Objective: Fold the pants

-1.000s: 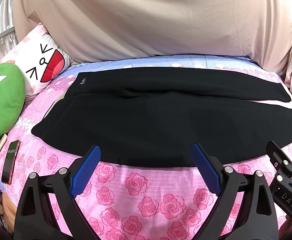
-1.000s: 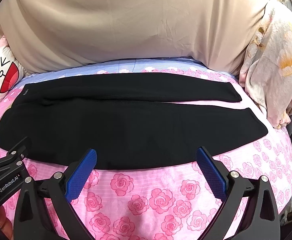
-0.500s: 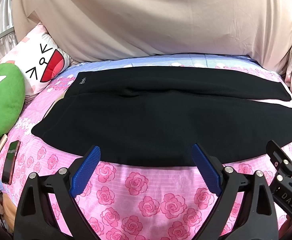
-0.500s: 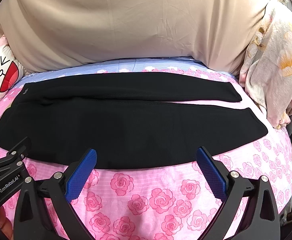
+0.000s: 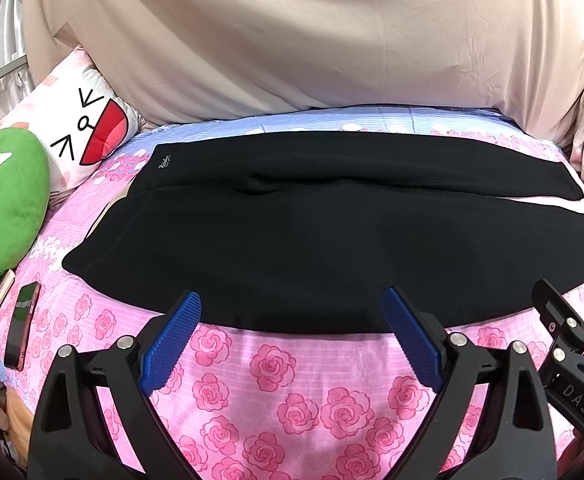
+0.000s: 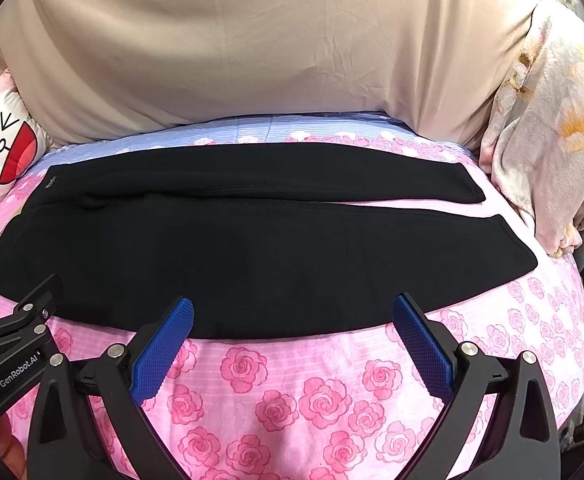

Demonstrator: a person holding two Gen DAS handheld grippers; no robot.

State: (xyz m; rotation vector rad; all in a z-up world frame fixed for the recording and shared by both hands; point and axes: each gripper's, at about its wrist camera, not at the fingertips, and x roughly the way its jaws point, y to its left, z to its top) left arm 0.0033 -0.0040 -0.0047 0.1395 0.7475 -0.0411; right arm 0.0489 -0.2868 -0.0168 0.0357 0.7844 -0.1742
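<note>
Black pants (image 5: pixel 312 240) lie flat across the pink rose bedsheet (image 5: pixel 276 368), waistband at the left, both legs running right with a thin gap between the cuffs. They also show in the right wrist view (image 6: pixel 252 252). My left gripper (image 5: pixel 292 308) is open and empty, its blue pads just above the near edge of the pants. My right gripper (image 6: pixel 292 312) is open and empty over the same near edge, further right. The right gripper's body shows at the right of the left view (image 5: pixel 572 340); the left gripper's body shows at the left of the right view (image 6: pixel 12 340).
A beige sheet (image 5: pixel 292 40) hangs behind the bed. A cartoon-face pillow (image 5: pixel 80 124) and a green plush (image 5: pixel 4 200) sit at the left. Two phones (image 5: pixel 20 328) lie near the left bed edge. A floral blanket (image 6: pixel 544 140) is heaped at the right.
</note>
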